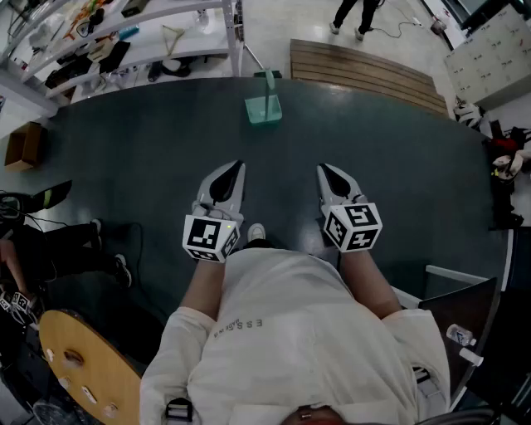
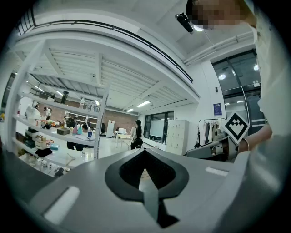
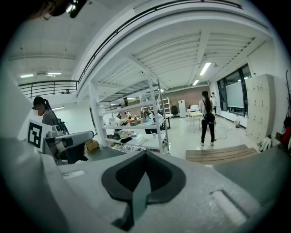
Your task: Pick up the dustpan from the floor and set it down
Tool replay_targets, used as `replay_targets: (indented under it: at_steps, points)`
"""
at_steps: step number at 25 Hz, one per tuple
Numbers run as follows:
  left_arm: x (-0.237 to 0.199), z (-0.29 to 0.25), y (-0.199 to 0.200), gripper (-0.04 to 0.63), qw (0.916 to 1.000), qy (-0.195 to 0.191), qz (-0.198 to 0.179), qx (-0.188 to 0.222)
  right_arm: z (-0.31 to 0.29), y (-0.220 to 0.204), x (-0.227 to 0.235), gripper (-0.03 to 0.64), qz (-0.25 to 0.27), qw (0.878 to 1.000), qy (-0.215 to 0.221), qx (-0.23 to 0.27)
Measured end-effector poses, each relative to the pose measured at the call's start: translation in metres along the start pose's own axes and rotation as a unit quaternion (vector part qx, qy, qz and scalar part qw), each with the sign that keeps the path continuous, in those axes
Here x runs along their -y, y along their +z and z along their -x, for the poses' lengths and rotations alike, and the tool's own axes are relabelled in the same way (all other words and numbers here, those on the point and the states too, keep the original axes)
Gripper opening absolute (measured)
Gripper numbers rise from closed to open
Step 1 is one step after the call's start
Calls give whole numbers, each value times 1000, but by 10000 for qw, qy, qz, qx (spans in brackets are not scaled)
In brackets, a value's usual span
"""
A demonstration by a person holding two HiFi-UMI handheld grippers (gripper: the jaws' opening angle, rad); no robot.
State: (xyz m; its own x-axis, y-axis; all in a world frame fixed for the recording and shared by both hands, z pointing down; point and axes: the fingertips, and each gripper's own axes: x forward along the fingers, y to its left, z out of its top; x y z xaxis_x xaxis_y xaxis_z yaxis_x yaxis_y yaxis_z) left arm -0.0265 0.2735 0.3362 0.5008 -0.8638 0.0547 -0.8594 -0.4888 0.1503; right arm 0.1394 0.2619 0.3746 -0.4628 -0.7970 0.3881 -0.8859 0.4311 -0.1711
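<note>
The dustpan is pale green and see-through. It stands on the dark floor mat straight ahead of me, its thin handle rising upright, well beyond both grippers. My left gripper and right gripper are held side by side at waist height, pointing forward. Each has its jaws shut together with nothing between them. In the left gripper view the left gripper has its tips meeting in front of the room. In the right gripper view the right gripper looks the same. The dustpan shows in neither gripper view.
White shelving racks full of clutter line the far left. A slatted wooden platform lies at the far right, a cardboard box at the left edge. A round wooden board sits near my left side. A person stands in the distance.
</note>
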Motion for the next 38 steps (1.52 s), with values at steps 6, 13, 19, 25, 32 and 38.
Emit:
replay_targets:
  at_steps: [6, 13, 19, 25, 32, 38]
  points:
    - [-14, -1, 4, 11, 10000, 33, 19, 25, -6, 0, -3, -12, 63, 10000, -47, -32]
    - [-19, 1, 0, 11, 9999, 87, 50, -36, -8, 0, -2, -12, 5, 9999, -113, -11]
    - [-40, -2, 2, 11, 10000, 61, 35, -57, -26, 8, -3, -12, -132, 9997, -182, 83]
    - [-72, -9, 6, 11, 9998, 156, 79, -84, -47, 14, -1, -12, -181, 9995, -262, 14]
    - [-108, -29, -4, 11, 9991, 288, 163, -281, -85, 13, 23, -12, -285, 9986, -365, -259]
    - [-130, -77, -18, 11, 9980, 299, 220, -511, -148, 27, 50, -12, -434, 9981, -231, -373]
